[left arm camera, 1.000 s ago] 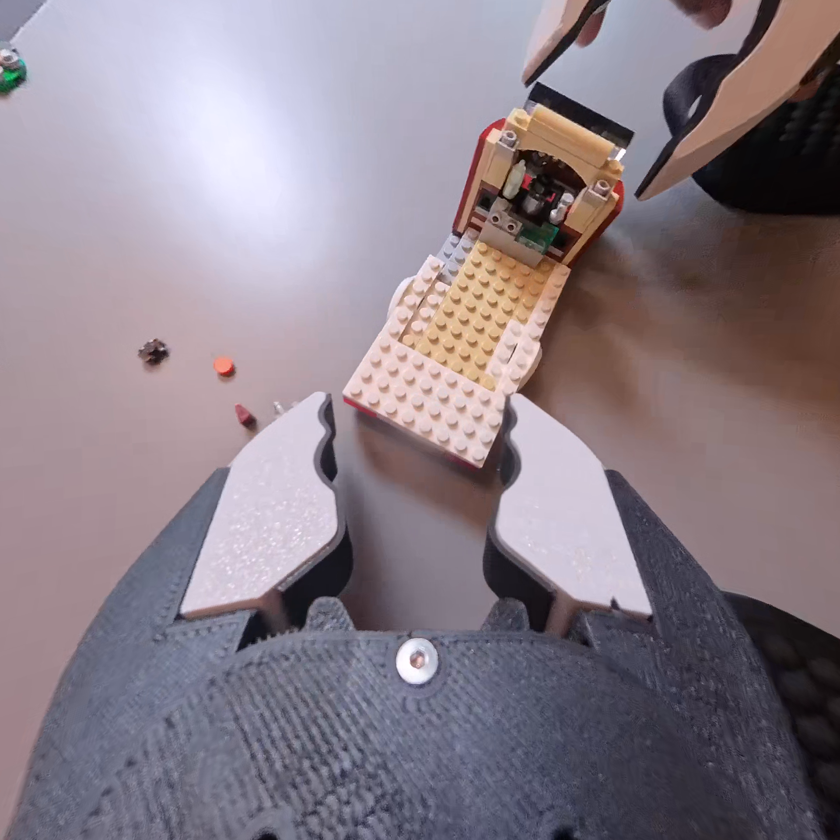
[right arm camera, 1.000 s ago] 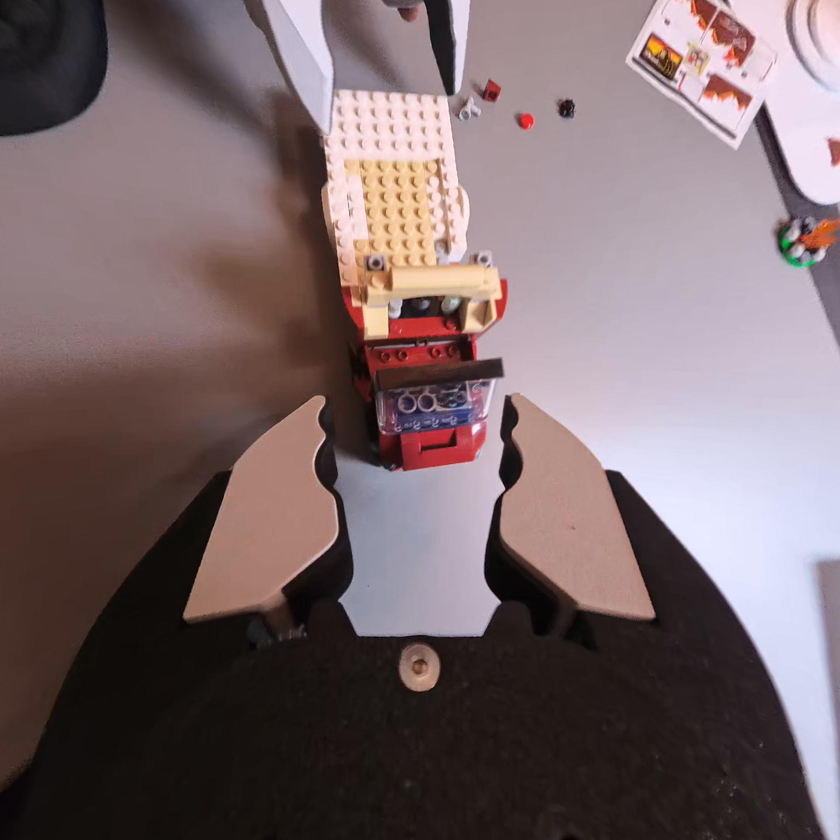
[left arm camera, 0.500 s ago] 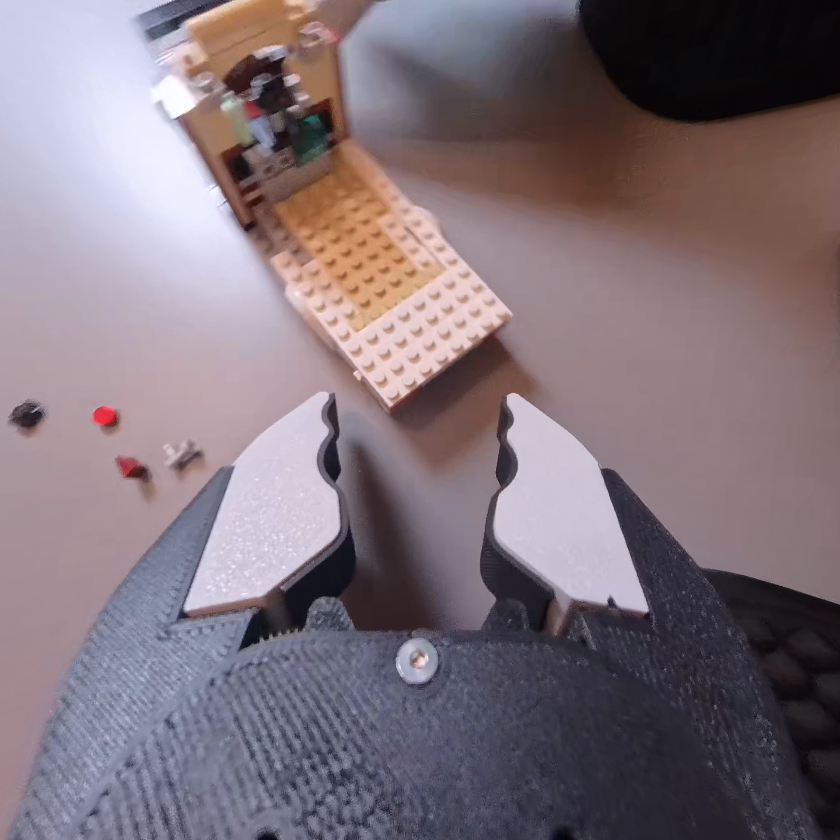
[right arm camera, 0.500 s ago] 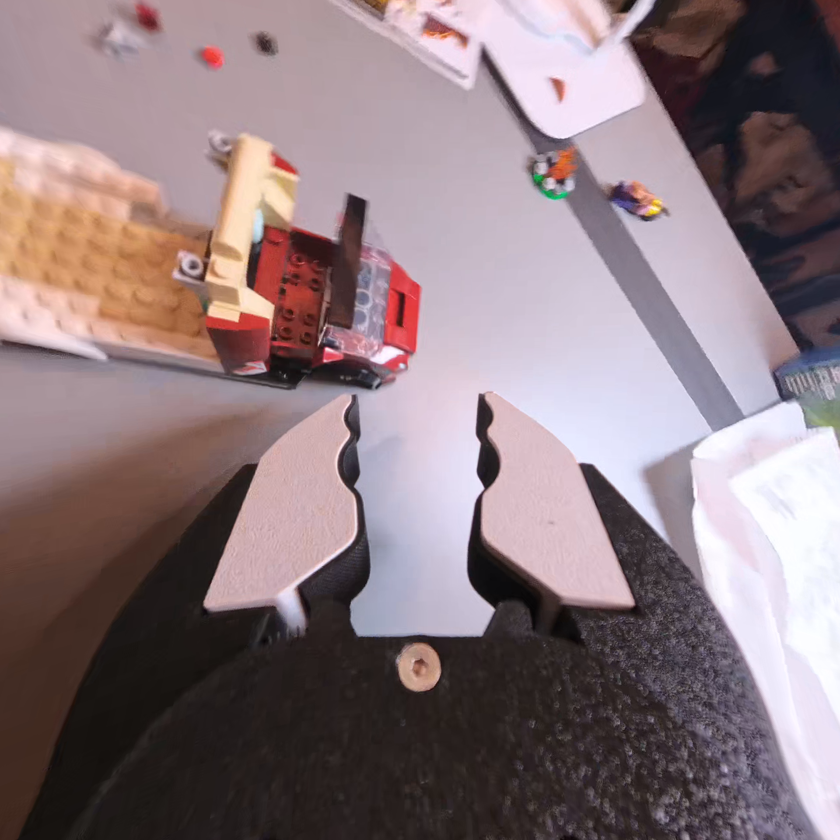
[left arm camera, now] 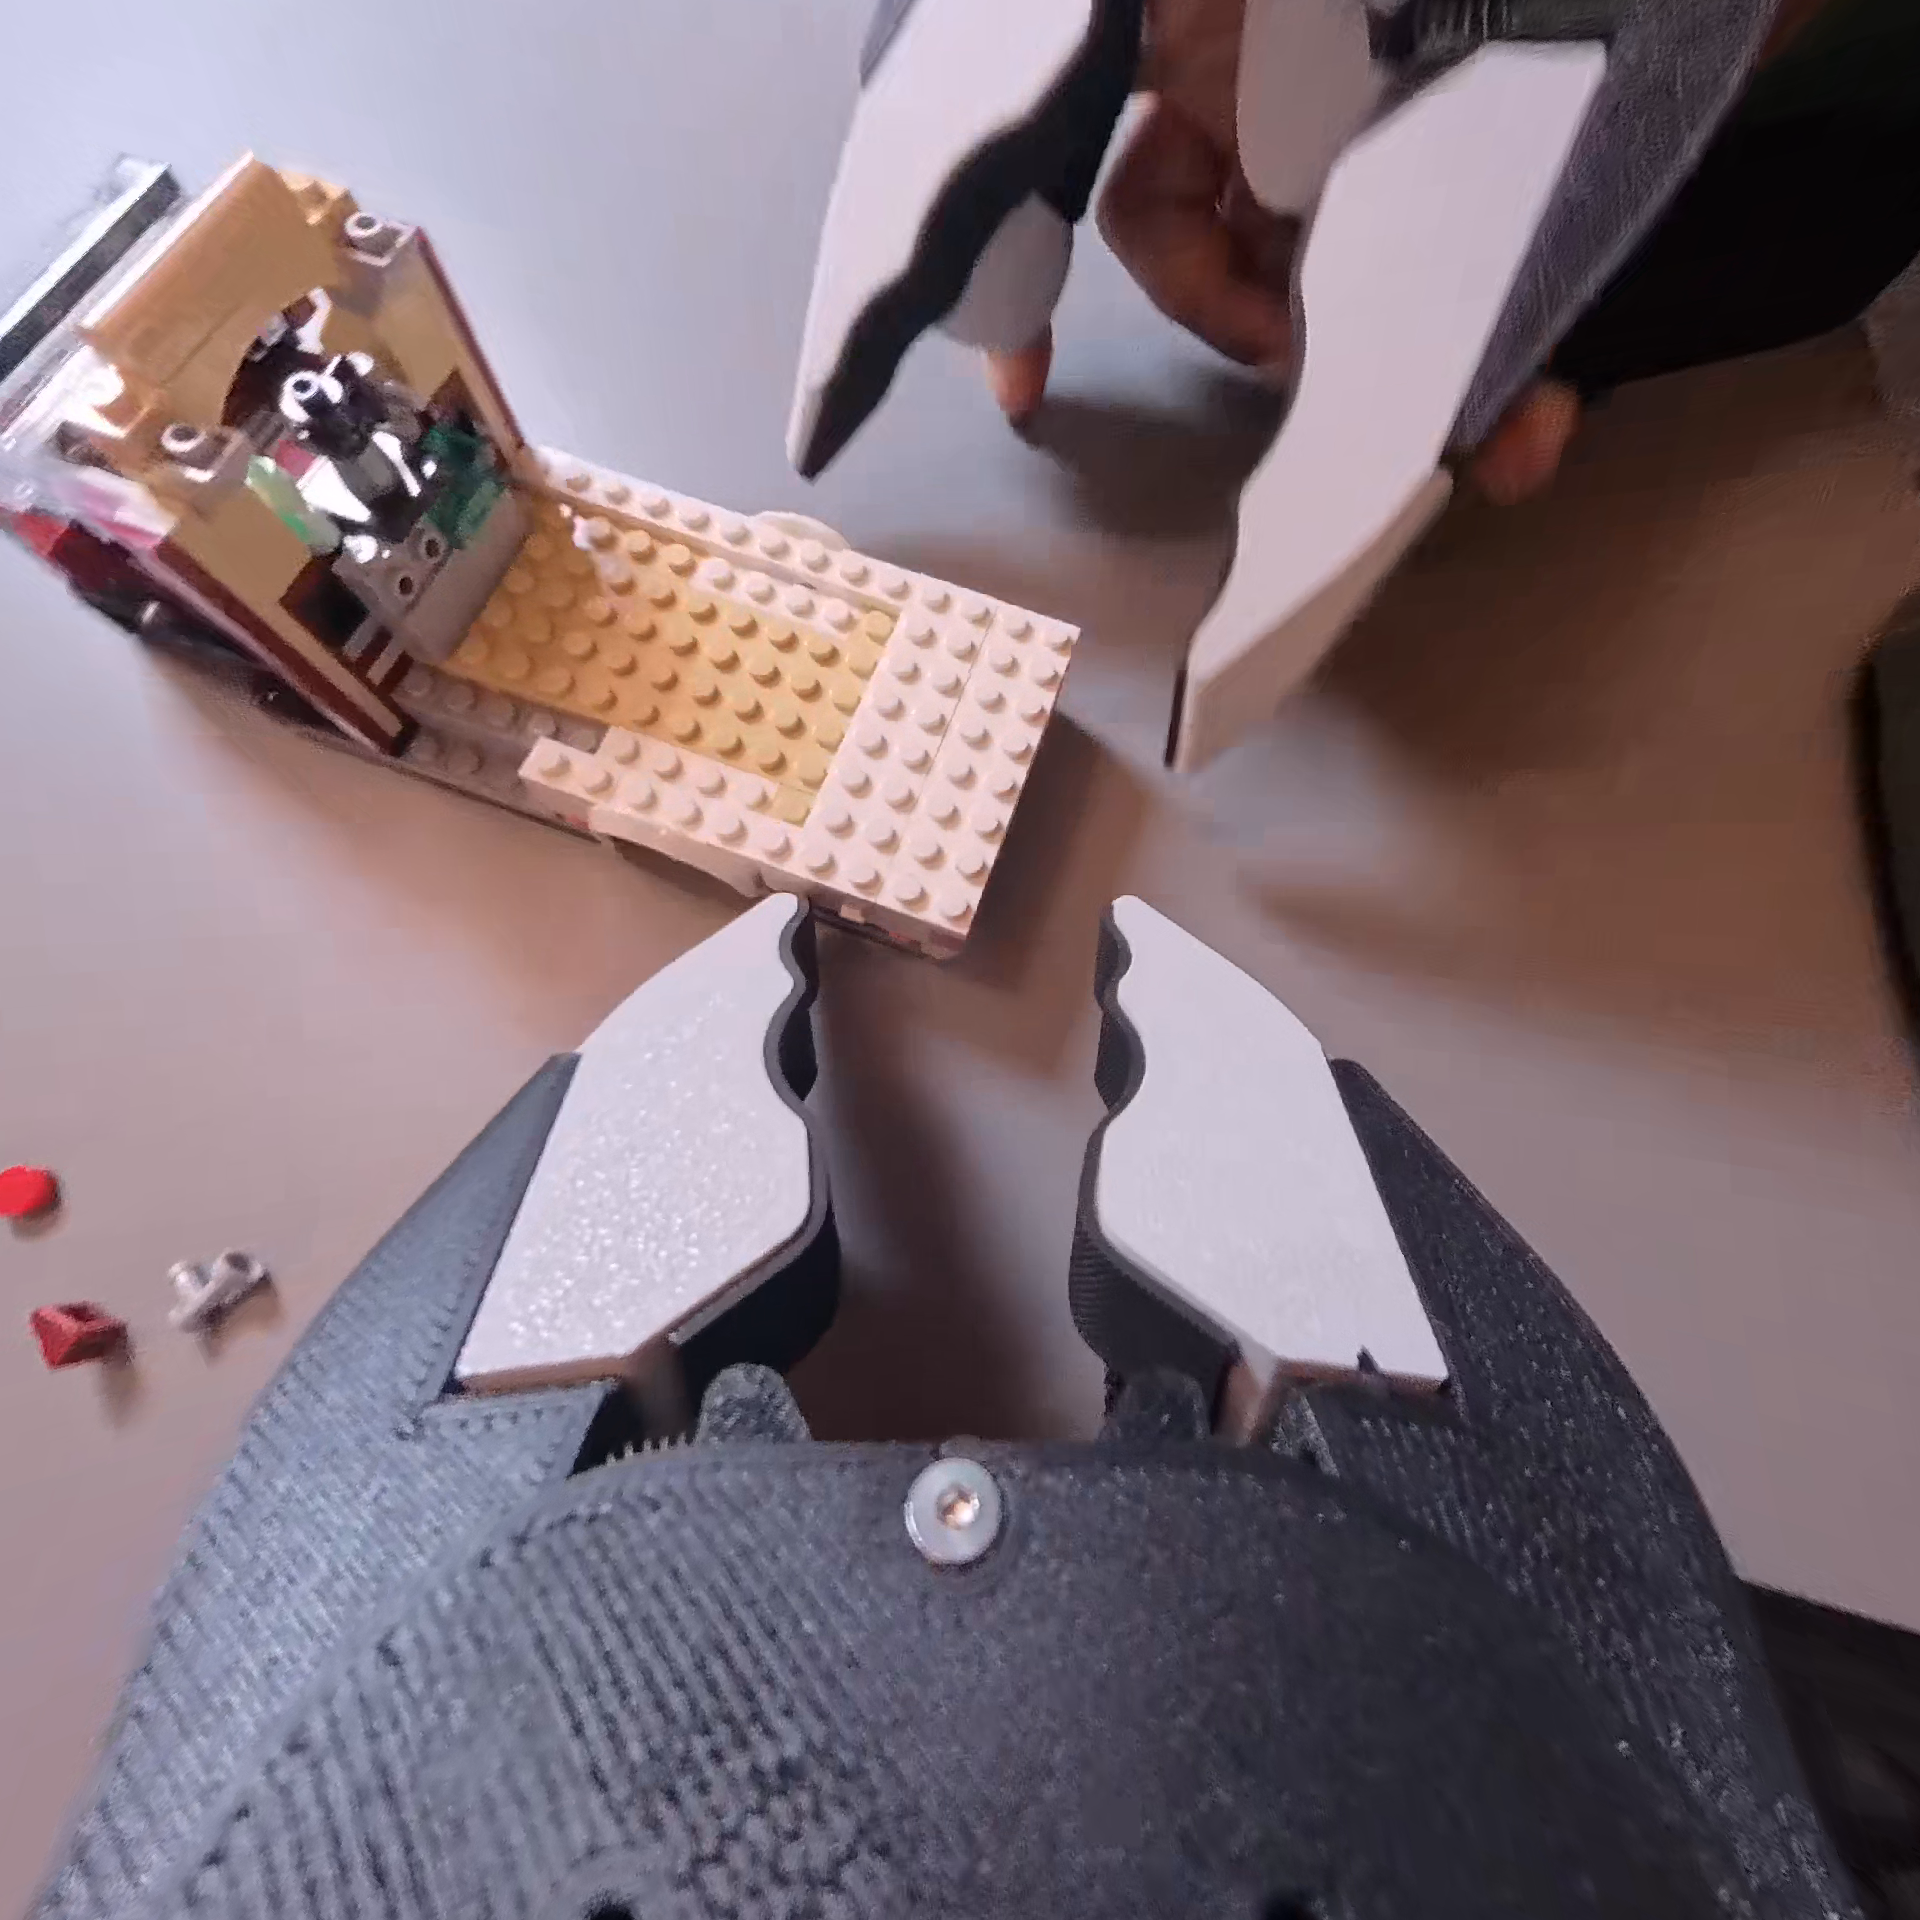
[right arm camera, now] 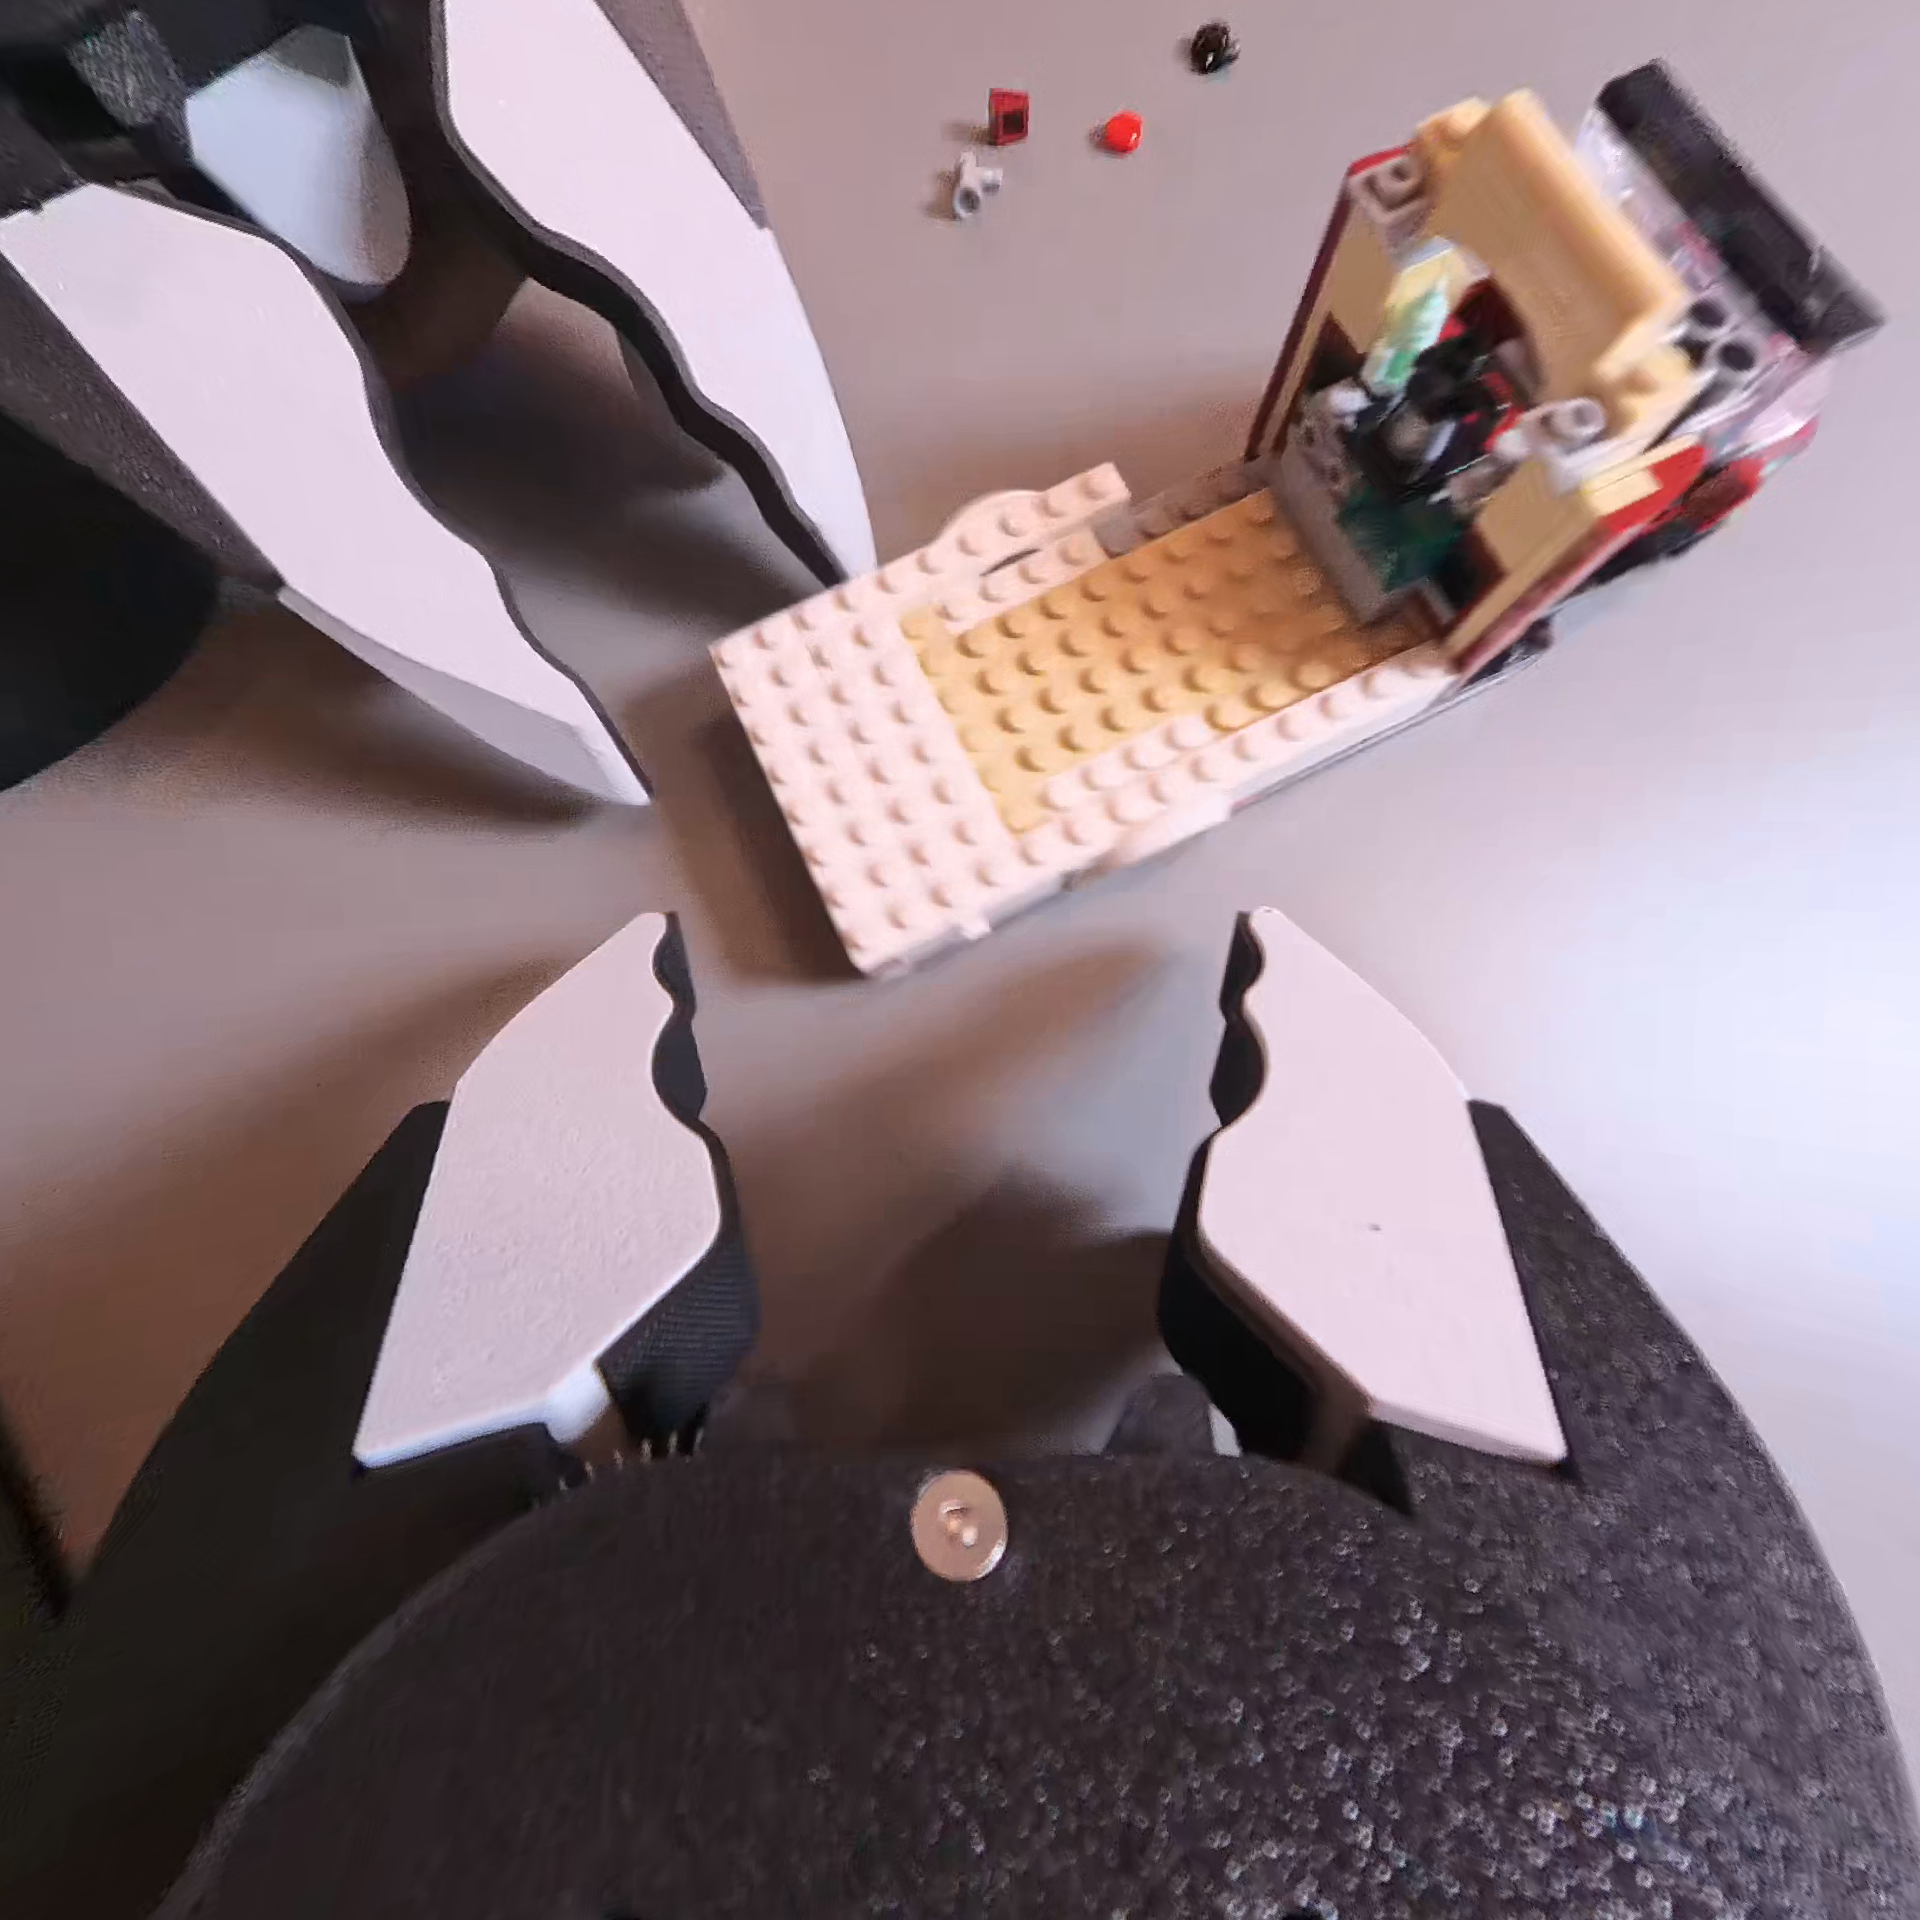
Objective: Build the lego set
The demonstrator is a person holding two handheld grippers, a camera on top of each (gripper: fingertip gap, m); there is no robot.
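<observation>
A part-built Lego truck [left arm camera: 727, 686] lies on the grey table, with a tan and white studded flatbed and a red and tan cab holding small parts. It also shows in the right wrist view [right arm camera: 1039, 675]. My left gripper [left arm camera: 951, 914] is open and empty, its tips just short of the flatbed's white rear corner. My right gripper [right arm camera: 956, 925] is open wide and empty, just short of the same white rear end. Each gripper shows in the other's view: the right one's fingers [left arm camera: 1340, 499] with a hand behind, the left one's fingers [right arm camera: 312, 416].
Loose small parts lie on the table left of the truck: a red round stud [left arm camera: 23, 1190], a grey clip [left arm camera: 213, 1276] and a dark red slope [left arm camera: 75, 1332]. The right wrist view shows them beyond the truck [right arm camera: 1118, 132], with a black piece [right arm camera: 1210, 44].
Both grippers have swung round to the flatbed's rear end, from opposite sides. The right gripper has left the cab end and opened wider. The truck has turned on the table.
</observation>
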